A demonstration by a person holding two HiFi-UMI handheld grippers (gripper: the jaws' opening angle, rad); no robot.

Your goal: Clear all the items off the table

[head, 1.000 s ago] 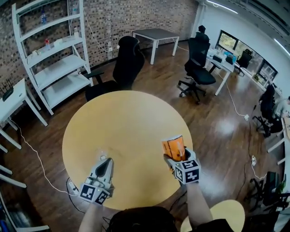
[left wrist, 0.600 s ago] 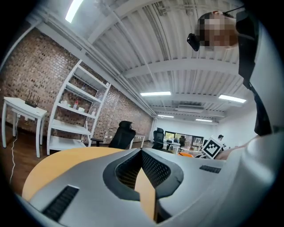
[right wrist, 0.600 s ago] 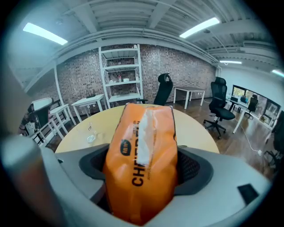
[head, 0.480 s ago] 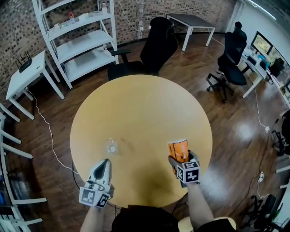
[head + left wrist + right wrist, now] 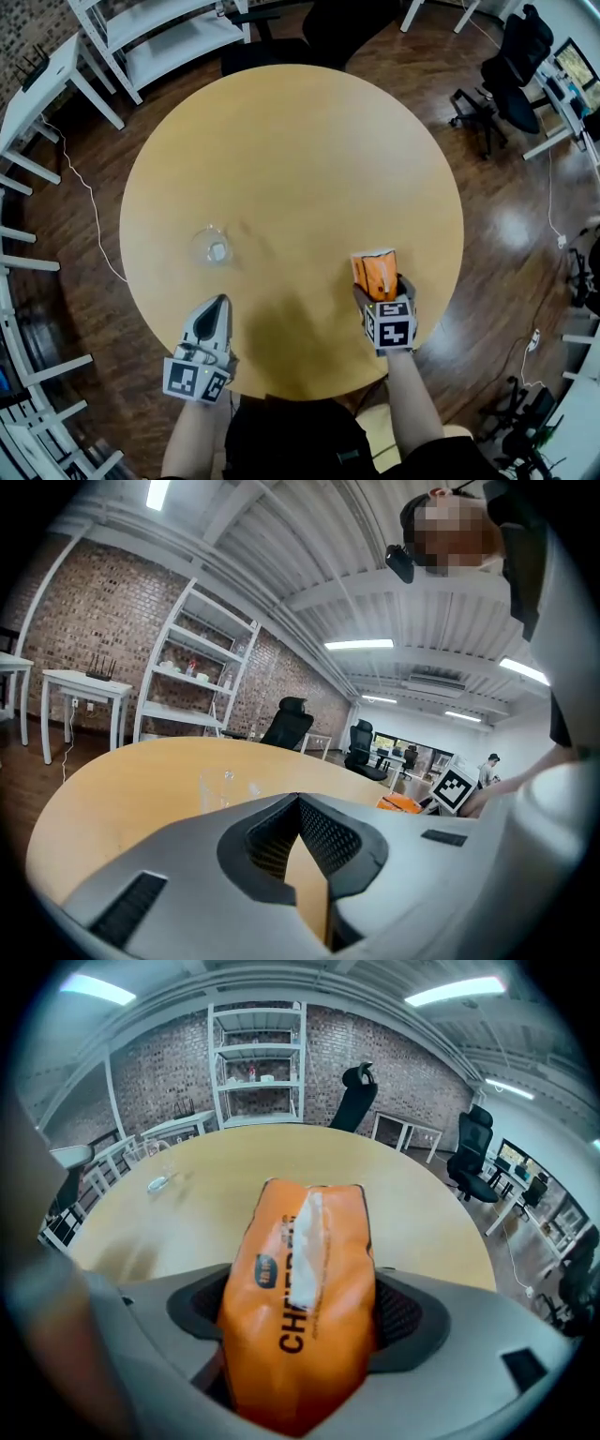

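Observation:
An orange tissue pack (image 5: pixel 376 273) (image 5: pixel 302 1288) sits between the jaws of my right gripper (image 5: pixel 379 289) (image 5: pixel 302 1309), which is shut on it just above the near right part of the round yellow table (image 5: pixel 291 159). A clear glass (image 5: pixel 213 247) (image 5: pixel 219 787) (image 5: pixel 160 1181) stands on the table's near left part. My left gripper (image 5: pixel 217 307) (image 5: pixel 299 804) is shut and empty, a short way behind the glass and pointing toward it. In the left gripper view the orange pack (image 5: pixel 404 803) shows at the right.
A black office chair (image 5: pixel 349 21) and a white shelf unit (image 5: pixel 159 33) stand beyond the table's far edge. A white desk (image 5: pixel 39 75) is at the left and more chairs (image 5: pixel 514 75) at the right. Dark wood floor surrounds the table.
Both grippers have come down toward the table's near edge, the right one still gripping the orange pack. The glass now lies just ahead of the left gripper. The head view has tipped downward.

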